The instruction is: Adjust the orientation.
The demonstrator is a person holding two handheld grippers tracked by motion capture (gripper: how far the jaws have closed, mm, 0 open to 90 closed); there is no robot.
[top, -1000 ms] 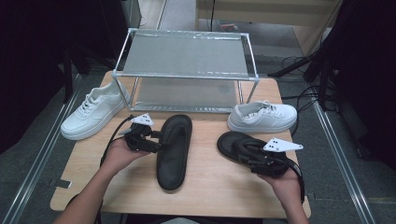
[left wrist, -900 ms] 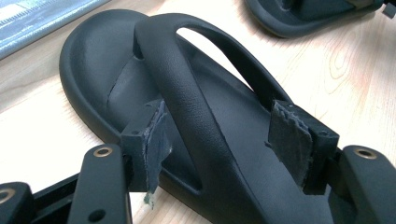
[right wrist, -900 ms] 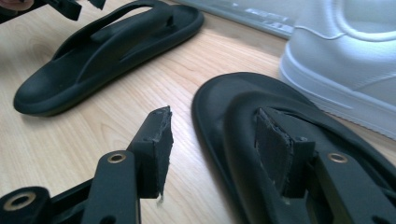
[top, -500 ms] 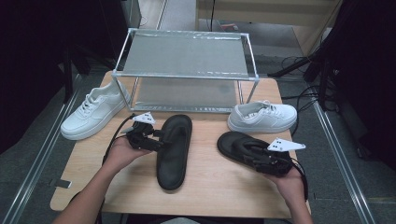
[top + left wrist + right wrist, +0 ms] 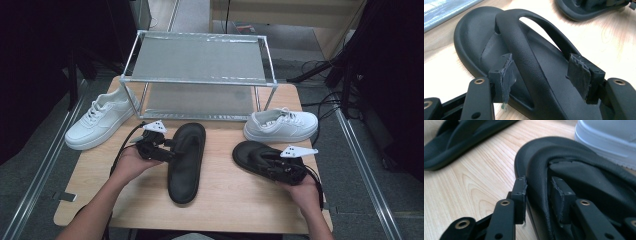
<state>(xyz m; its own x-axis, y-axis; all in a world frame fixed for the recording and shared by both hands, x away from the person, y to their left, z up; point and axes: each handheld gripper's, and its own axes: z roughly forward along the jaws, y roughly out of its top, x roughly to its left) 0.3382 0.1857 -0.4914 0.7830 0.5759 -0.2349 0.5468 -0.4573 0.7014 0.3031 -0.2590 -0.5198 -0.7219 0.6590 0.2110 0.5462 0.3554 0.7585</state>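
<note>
Black foam strap of the right sandal (image 5: 541, 170) has just been closed on by the right tool (image 5: 537, 188), lowered since a second ago; both pads are pressed to it, so a lift looks ready. Around the left sandal (image 5: 531, 65) strap, the left tool (image 5: 544, 75) is held open, untouched.

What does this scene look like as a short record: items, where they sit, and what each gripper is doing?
surface: wooden table
rack: metal shelf at the table's far side
white shoes: left sneaker, right sneaker, flanking the shelf
left sandal: flat on the table
left gripper: fingers open, straddling the strap
right sandal: near the right sneaker
right gripper: fingers have just been closing, now pinching the sandal's strap
</note>
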